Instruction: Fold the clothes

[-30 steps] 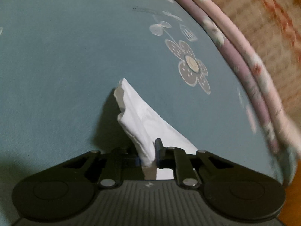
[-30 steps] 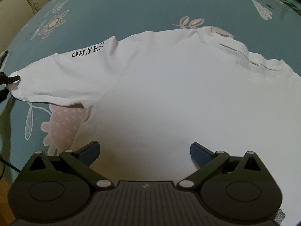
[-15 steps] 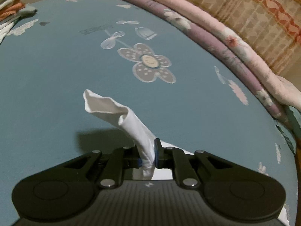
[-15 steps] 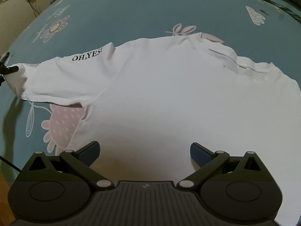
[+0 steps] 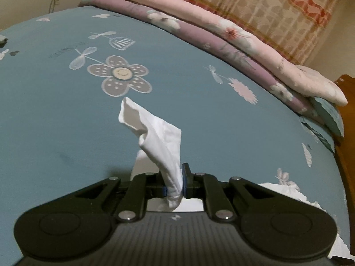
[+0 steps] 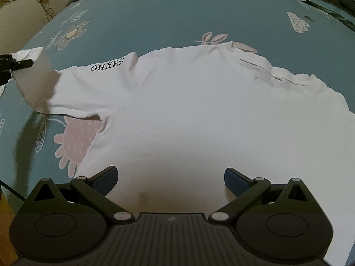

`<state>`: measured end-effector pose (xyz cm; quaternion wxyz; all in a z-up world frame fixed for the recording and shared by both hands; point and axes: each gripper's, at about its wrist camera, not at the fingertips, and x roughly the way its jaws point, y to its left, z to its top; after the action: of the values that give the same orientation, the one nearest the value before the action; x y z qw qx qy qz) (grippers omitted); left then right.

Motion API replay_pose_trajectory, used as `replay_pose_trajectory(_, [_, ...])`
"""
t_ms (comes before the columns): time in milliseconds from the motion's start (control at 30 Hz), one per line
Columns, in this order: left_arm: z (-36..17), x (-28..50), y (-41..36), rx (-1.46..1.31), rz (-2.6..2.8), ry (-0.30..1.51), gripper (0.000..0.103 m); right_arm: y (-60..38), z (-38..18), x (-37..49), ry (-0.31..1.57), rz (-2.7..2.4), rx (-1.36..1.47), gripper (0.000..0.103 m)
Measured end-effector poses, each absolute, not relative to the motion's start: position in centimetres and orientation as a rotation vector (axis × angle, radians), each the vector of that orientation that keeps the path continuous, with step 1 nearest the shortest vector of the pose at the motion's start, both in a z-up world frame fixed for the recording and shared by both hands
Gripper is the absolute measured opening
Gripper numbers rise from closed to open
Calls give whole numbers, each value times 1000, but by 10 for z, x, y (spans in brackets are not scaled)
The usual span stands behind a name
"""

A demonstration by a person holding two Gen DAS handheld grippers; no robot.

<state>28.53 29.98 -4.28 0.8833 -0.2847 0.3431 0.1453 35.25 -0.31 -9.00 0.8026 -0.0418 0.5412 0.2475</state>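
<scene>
A white T-shirt (image 6: 199,115) lies spread flat on the blue flowered bedspread (image 6: 142,20), with black lettering "OH,YES!" near its left sleeve. My left gripper (image 5: 174,185) is shut on the end of that sleeve (image 5: 155,133), which stands up crumpled above the fingers. In the right wrist view the same left gripper (image 6: 16,64) shows at the far left, lifting the sleeve end (image 6: 35,77) off the bed. My right gripper (image 6: 170,176) hangs open over the shirt's lower body, with nothing between its fingers.
Folded pink and purple quilts (image 5: 221,35) are stacked along the far edge of the bed. A wooden bed frame (image 5: 346,133) shows at the right. A patterned curtain (image 5: 266,4) hangs behind. Cables (image 6: 42,2) hang on the wall at the left.
My left gripper has lifted the sleeve end and tilted up, bringing the quilts and curtain into view. The sleeve has risen off the bed. My right gripper stayed open and nearly still.
</scene>
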Motion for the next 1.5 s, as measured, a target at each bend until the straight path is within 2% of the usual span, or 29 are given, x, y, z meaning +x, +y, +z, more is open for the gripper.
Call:
replay_pose_trajectory(733, [-20, 319, 221, -804, 149, 648, 10, -57, -84, 342, 1148, 536, -25, 103])
replay_pose_trajectory(1500, [2, 377, 97, -792, -6, 655, 10, -164, -81, 330, 1139, 495, 24, 103])
